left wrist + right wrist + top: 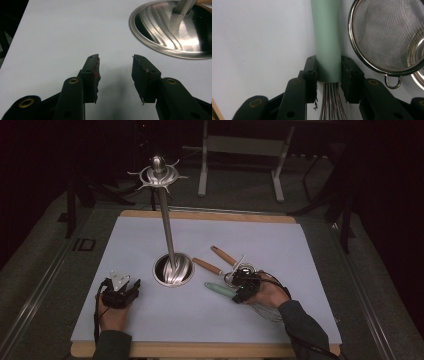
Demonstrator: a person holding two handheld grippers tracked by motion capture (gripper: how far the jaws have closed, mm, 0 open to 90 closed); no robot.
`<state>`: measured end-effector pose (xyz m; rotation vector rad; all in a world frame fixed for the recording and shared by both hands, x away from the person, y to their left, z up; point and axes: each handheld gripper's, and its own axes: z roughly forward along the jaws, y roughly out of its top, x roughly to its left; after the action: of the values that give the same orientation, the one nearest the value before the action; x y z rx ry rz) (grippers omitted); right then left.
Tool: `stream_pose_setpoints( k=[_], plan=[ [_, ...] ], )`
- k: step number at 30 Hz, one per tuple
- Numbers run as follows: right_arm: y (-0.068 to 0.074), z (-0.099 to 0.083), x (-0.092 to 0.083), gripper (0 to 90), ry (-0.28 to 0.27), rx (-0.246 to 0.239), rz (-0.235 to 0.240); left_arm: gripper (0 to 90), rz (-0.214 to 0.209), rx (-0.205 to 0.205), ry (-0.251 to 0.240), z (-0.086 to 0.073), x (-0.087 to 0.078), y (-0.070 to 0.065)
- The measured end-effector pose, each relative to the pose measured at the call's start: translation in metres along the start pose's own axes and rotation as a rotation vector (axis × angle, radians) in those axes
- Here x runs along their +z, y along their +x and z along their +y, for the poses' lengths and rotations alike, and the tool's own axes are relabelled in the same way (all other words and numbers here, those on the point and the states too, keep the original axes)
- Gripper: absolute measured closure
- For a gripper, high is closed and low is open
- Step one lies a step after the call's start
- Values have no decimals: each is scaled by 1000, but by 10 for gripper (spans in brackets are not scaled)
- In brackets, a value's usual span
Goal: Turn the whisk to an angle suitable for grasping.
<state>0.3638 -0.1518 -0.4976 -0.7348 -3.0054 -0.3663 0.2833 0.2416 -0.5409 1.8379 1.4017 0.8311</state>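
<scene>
A whisk with a pale green handle point(219, 290) lies on the white mat, its wires point(265, 311) running under the person's right hand. My right gripper point(239, 293) is shut on that handle point(327, 37) just above the wires point(332, 102), with both pads pressed against its sides. My left gripper point(131, 287) rests on the mat at the front left. Its jaws point(115, 75) stand open with nothing between them. A steel utensil stand rises from a round base point(173, 270) point(172, 32) between the two hands.
Two mesh strainers with wooden handles point(207, 266) point(223, 255) lie just behind the right gripper; one strainer bowl point(387, 32) sits right beside the whisk handle. The stand's pole point(167, 225) ends in a hooked crown point(159, 172). The mat point(150, 240) covers a wooden table.
</scene>
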Motion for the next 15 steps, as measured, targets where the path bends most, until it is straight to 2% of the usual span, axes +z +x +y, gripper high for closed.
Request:
stream_pose_setpoints(
  k=[5,12,14,15],
  plan=[
    [3,-4,-2,688,-49,-10,17,579,-1,-3,0,0,0,0],
    [7,-10,-13,689,-159,-31,53,579,-1,-2,-2,0,0,0],
    [7,-10,-16,689,-174,-22,55,579,-1,-2,-2,0,0,0],
    [4,-12,-23,689,-212,-11,62,579,0,-3,-1,0,0,0]
  ],
)
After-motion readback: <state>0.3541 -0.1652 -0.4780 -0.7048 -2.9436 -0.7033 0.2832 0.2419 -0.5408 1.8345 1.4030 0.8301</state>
